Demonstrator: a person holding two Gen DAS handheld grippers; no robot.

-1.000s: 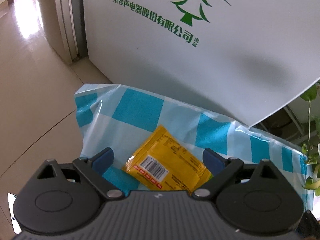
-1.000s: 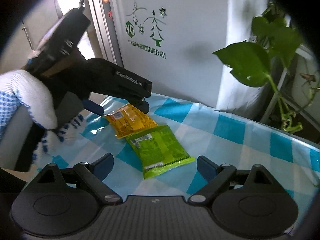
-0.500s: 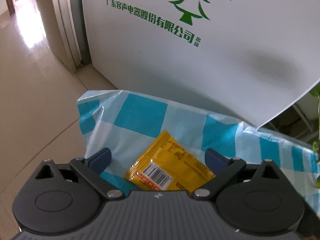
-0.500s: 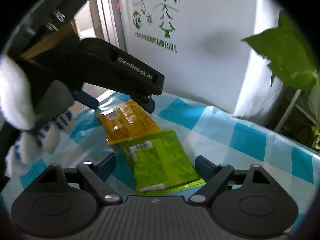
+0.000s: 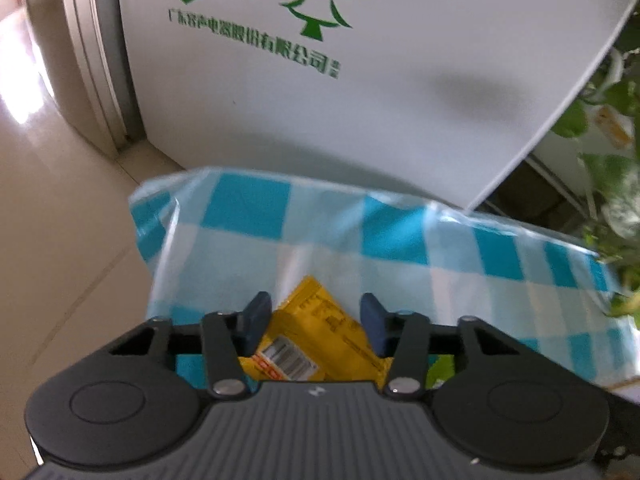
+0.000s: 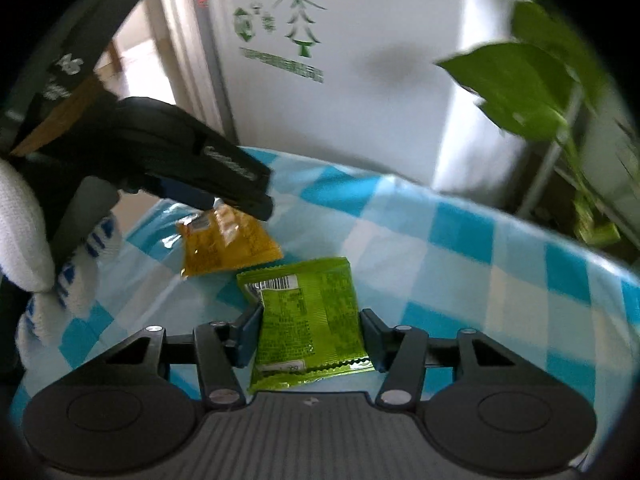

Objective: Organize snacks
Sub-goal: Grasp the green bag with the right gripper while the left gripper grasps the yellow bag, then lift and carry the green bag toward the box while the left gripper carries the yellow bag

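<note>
A yellow snack packet (image 5: 308,344) lies on the blue-and-white checked tablecloth (image 5: 328,240); it also shows in the right wrist view (image 6: 226,246). My left gripper (image 5: 314,320) is shut on it, its blue fingers pressing both sides and one end lifted; it also appears in the right wrist view (image 6: 236,196). A green snack packet (image 6: 310,320) lies beside the yellow one. My right gripper (image 6: 308,334) is shut on it, its jaws against both edges.
A white board (image 5: 340,80) with green tree print stands behind the table. A leafy plant (image 6: 532,92) stands at the right. The table's left edge drops to a tiled floor (image 5: 60,220).
Both grippers moved down and forward over their packets and closed from wide open onto them. The yellow packet's end has lifted.
</note>
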